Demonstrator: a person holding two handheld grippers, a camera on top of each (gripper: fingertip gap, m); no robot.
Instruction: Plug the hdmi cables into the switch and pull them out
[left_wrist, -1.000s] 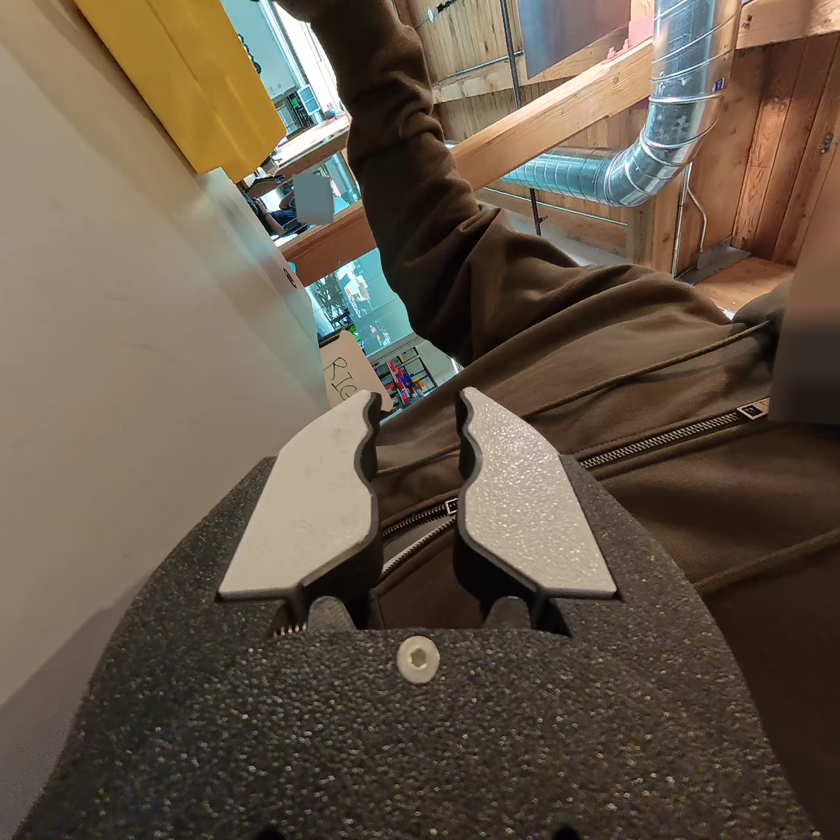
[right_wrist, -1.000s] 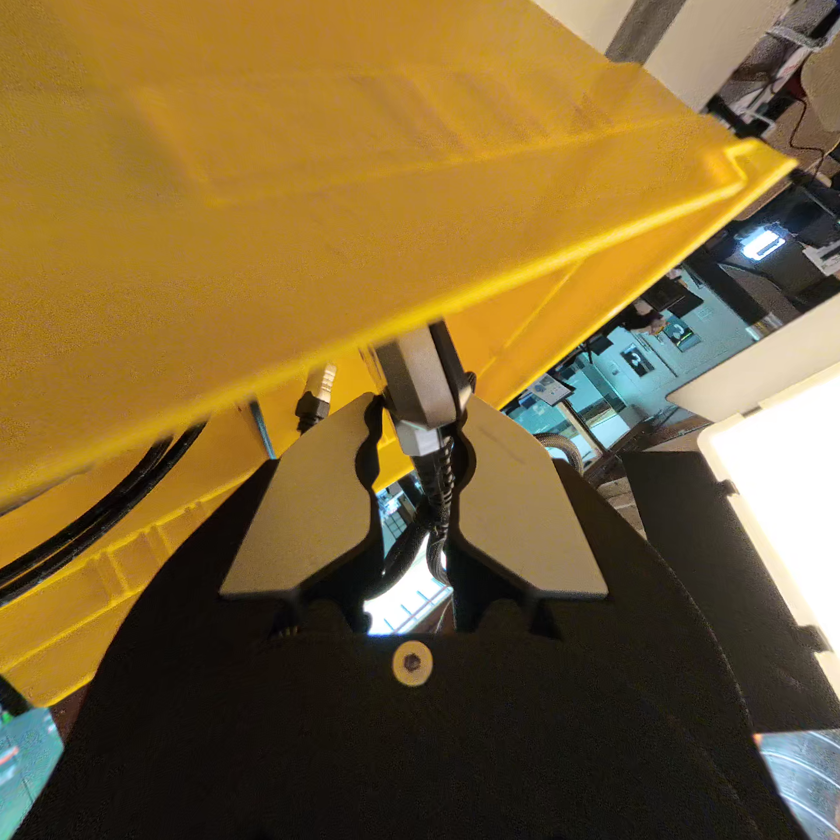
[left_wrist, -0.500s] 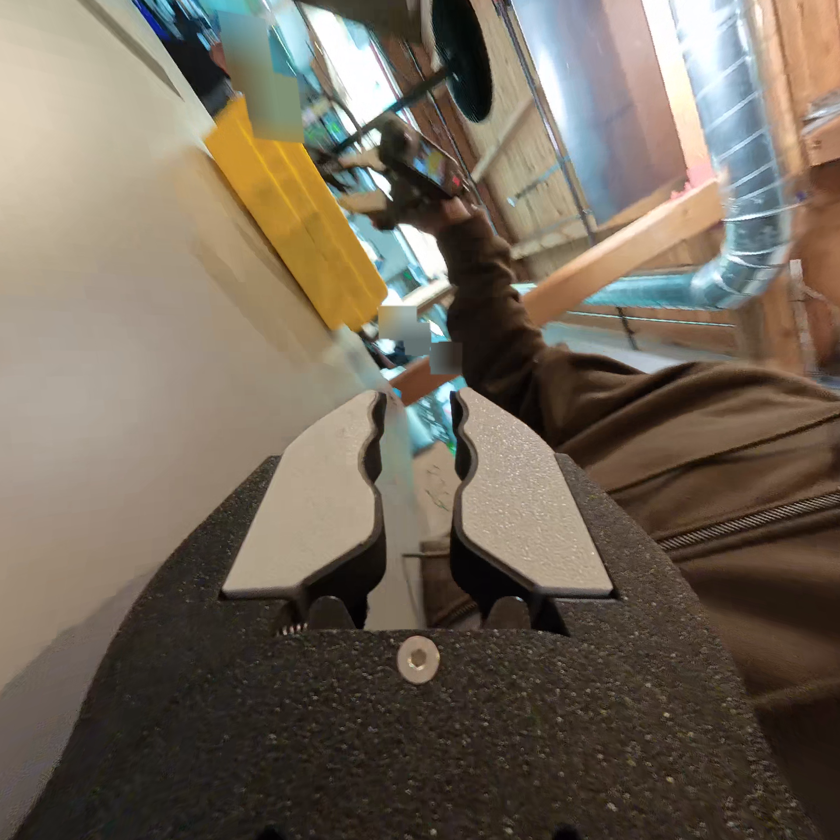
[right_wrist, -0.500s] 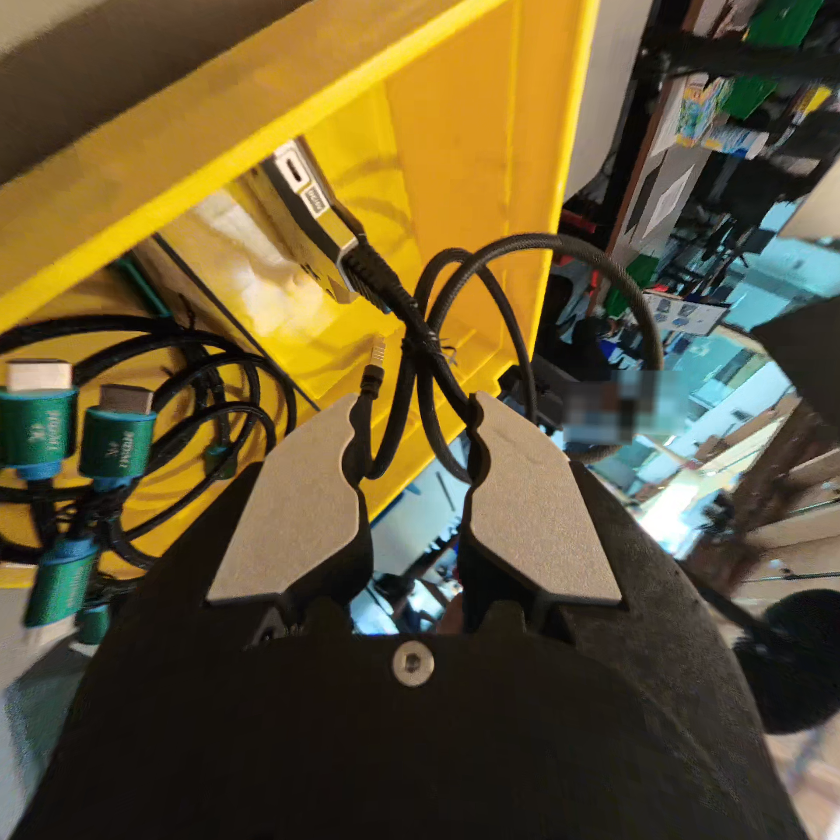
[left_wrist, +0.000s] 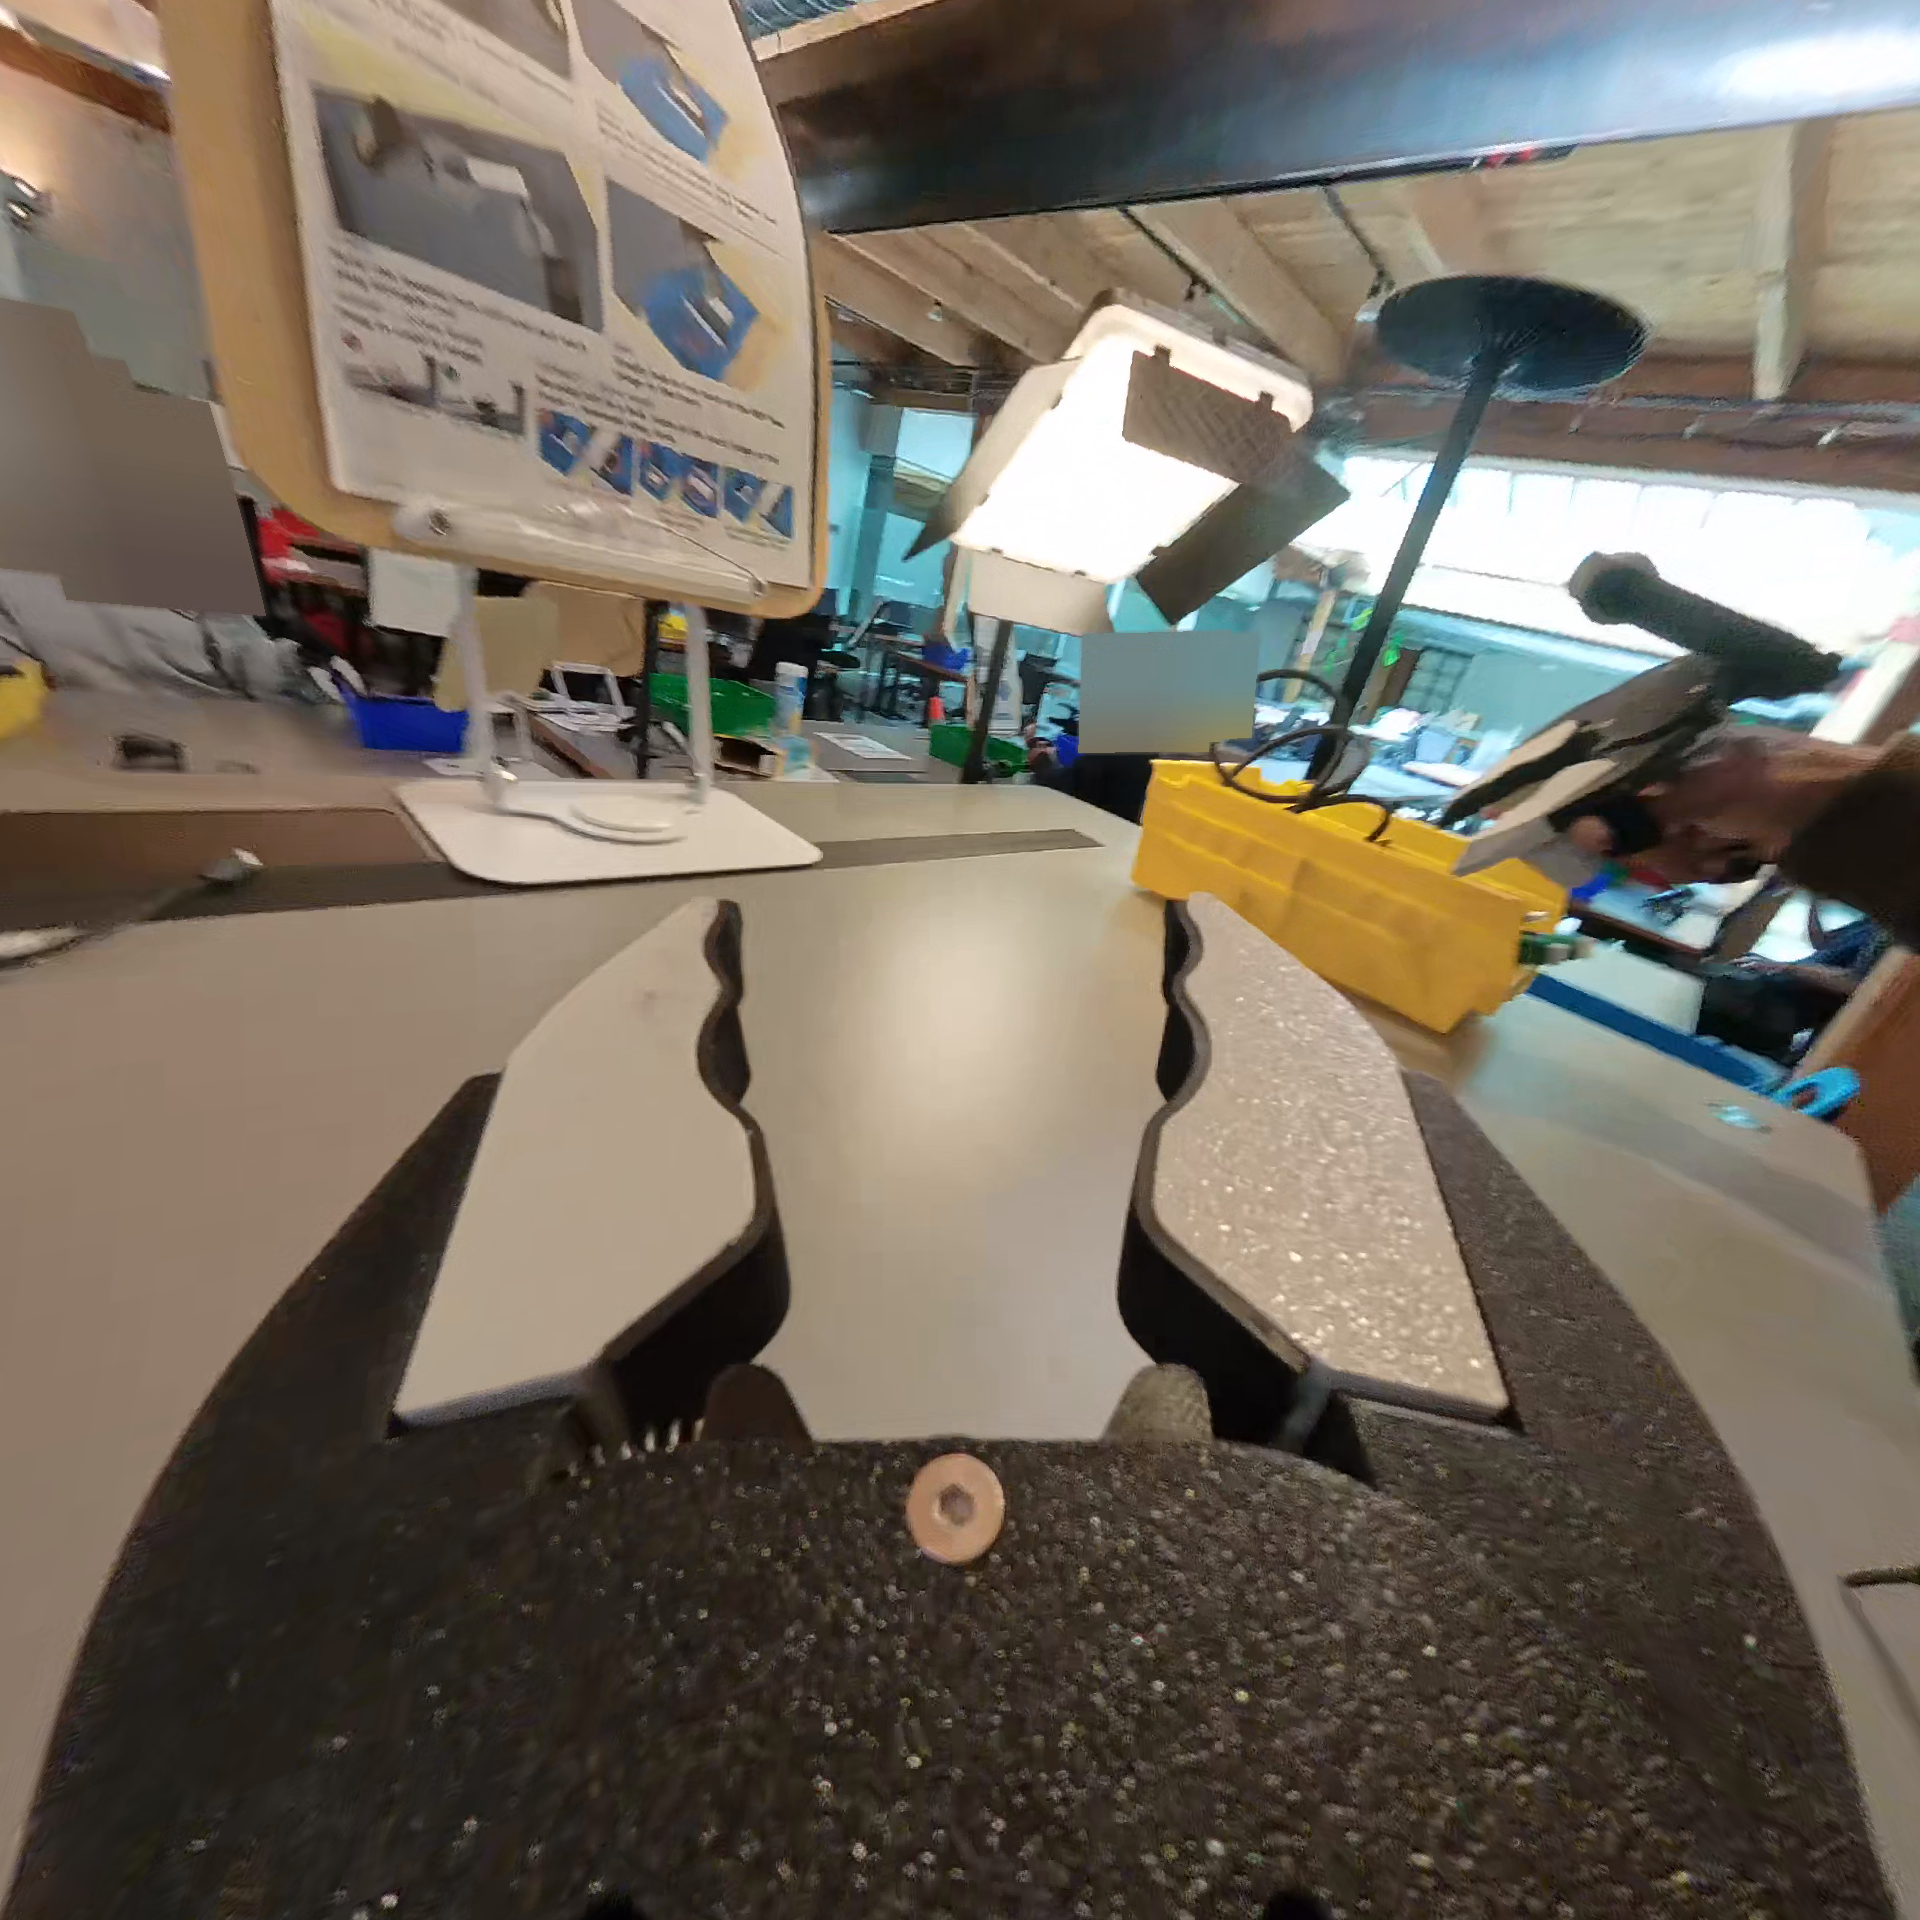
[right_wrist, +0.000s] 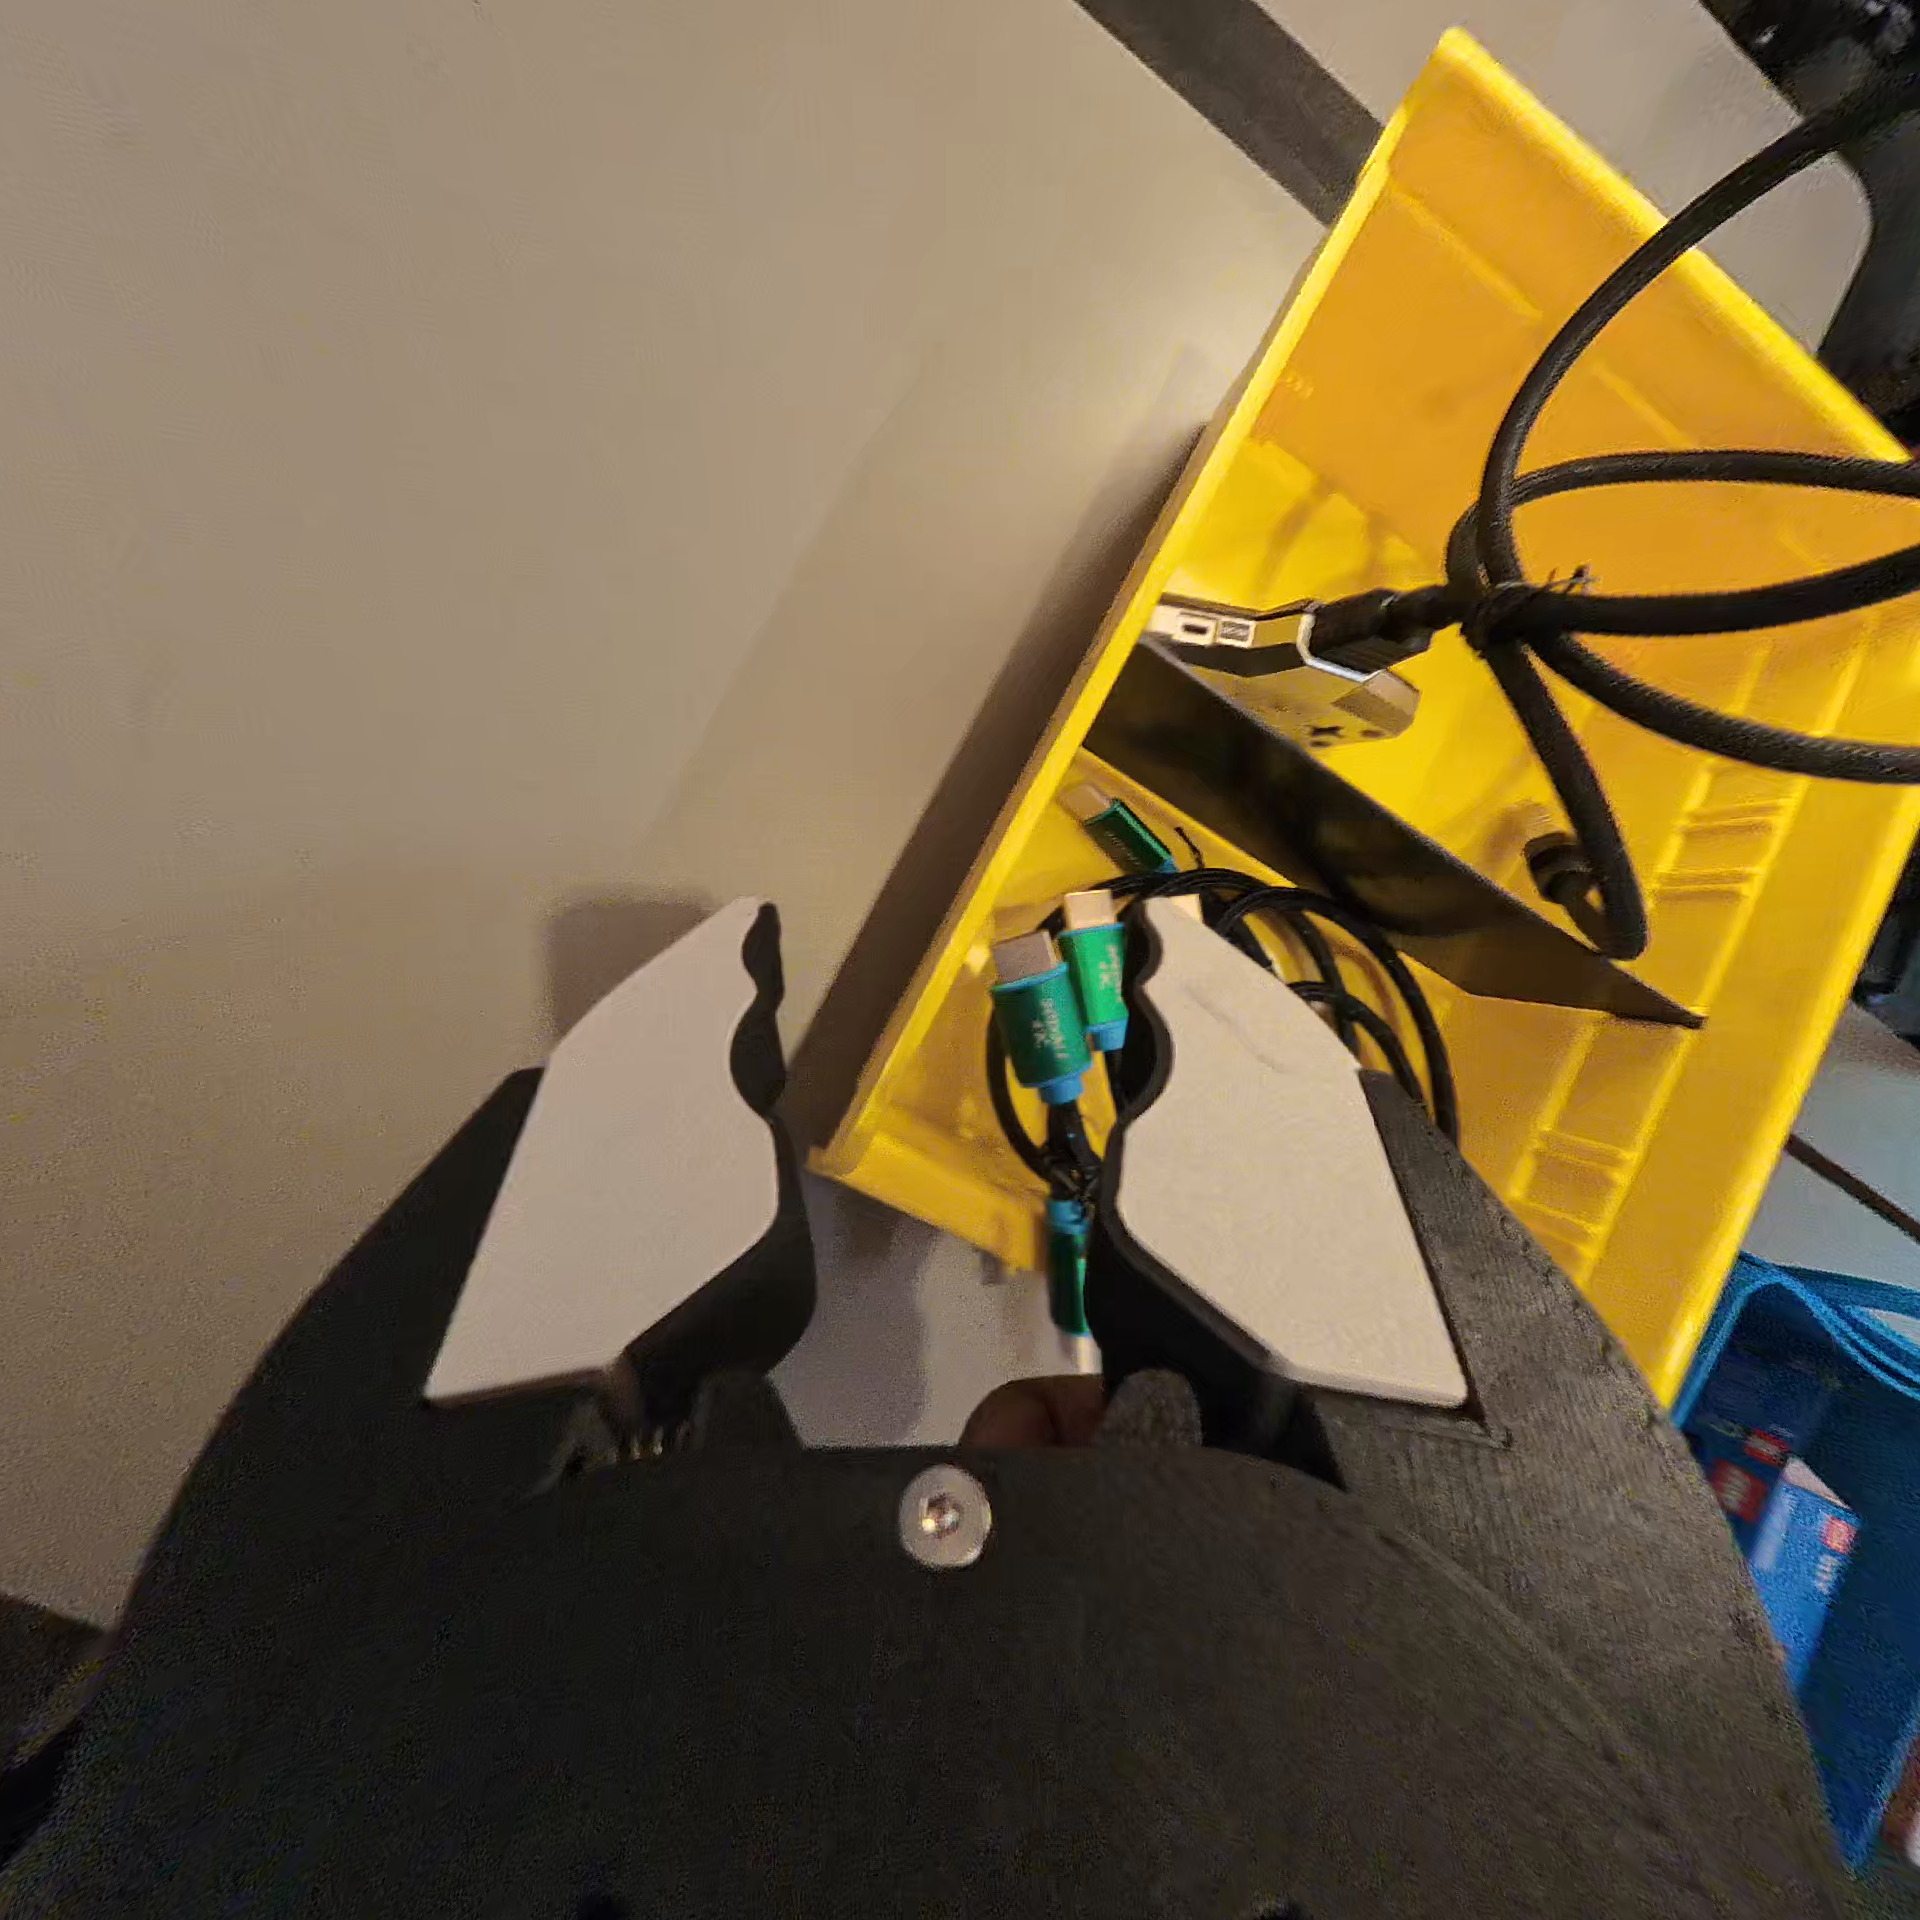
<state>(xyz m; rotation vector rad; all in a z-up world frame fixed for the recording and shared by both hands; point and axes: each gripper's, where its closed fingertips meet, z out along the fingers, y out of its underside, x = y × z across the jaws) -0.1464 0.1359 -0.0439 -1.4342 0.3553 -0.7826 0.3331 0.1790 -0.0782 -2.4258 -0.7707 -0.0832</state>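
Note:
My left gripper (left_wrist: 948, 914) is open and empty, held low over a grey table (left_wrist: 260, 1039). A yellow bin (left_wrist: 1320, 894) stands to its right, with black cable loops sticking out. My right gripper (left_wrist: 1538, 790) hangs over that bin in a person's hand. In the right wrist view my right gripper (right_wrist: 958, 920) is open and presses on nothing; the bin's (right_wrist: 1434, 239) near wall runs below the gap. Cables with green plugs (right_wrist: 1039, 1023) lie in the near compartment. A black braided cable (right_wrist: 1496, 608) with a grey connector (right_wrist: 1340, 675) lies beyond a black divider (right_wrist: 1351, 821).
A sheet holder (left_wrist: 520, 260) on a white base (left_wrist: 603, 831) stands at the table's back left. A lit lamp panel (left_wrist: 1101, 468) hangs behind. A blue box (right_wrist: 1818, 1455) sits below the bin's right side. Bare grey tabletop (right_wrist: 416, 416) lies left of the bin. Across from one pair of fingers to the other is roughly 50 cm.
My right gripper was shut on the black cable with the grey connector; it opened and the cable now lies in the bin. My left gripper opened wide and swung to face across the table.

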